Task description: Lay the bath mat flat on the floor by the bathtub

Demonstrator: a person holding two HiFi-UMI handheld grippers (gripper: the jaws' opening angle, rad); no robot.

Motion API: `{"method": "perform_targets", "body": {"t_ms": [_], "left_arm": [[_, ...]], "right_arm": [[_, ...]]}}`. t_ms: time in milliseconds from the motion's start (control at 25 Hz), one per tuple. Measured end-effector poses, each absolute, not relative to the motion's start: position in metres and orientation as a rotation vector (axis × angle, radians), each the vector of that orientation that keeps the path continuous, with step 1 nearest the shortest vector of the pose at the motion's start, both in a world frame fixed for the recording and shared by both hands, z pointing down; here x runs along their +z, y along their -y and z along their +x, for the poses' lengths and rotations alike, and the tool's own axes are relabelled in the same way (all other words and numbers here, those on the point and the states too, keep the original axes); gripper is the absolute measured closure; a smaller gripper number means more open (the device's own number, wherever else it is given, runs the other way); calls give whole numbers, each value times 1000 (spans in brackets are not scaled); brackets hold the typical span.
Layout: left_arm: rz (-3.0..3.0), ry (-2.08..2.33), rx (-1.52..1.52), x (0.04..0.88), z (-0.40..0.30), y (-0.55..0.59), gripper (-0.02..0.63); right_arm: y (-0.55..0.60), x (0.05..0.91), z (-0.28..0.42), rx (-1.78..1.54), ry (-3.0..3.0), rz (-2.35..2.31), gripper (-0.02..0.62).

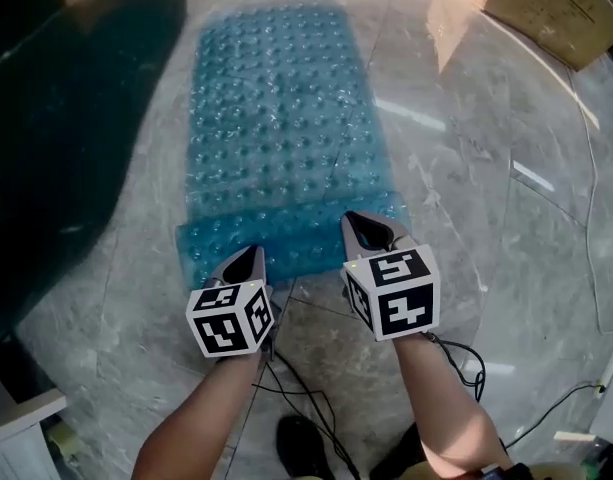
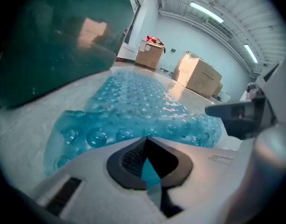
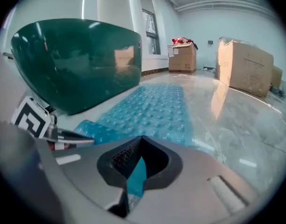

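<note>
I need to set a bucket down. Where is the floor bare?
Widest bare floor lies right of the bath mat, up to the cardboard box and the thin cable. A narrow strip runs between bathtub and mat. Crowded: the mat's near edge, where the left gripper and right gripper clamp it.

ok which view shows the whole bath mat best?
Head view: the bath mat shows nearly whole from above, beside the dark tub. The left gripper view and right gripper view see it low and foreshortened, its near edge pinched by the left gripper and right gripper.
</note>
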State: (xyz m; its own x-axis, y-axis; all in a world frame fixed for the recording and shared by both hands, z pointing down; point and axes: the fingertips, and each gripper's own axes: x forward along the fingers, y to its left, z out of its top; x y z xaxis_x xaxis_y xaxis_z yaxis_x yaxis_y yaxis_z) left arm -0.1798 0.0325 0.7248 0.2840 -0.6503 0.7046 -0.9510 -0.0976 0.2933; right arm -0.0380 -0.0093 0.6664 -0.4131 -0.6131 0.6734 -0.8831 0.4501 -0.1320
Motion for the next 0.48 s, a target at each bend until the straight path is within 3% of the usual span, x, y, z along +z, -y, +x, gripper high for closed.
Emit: {"method": "perform_targets", "body": {"t_ms": [480], "left_arm": [[1935, 1398, 423, 693, -169, -89, 606]], "right_arm": [[-21, 704, -45, 475, 2034, 1070, 588]]}}
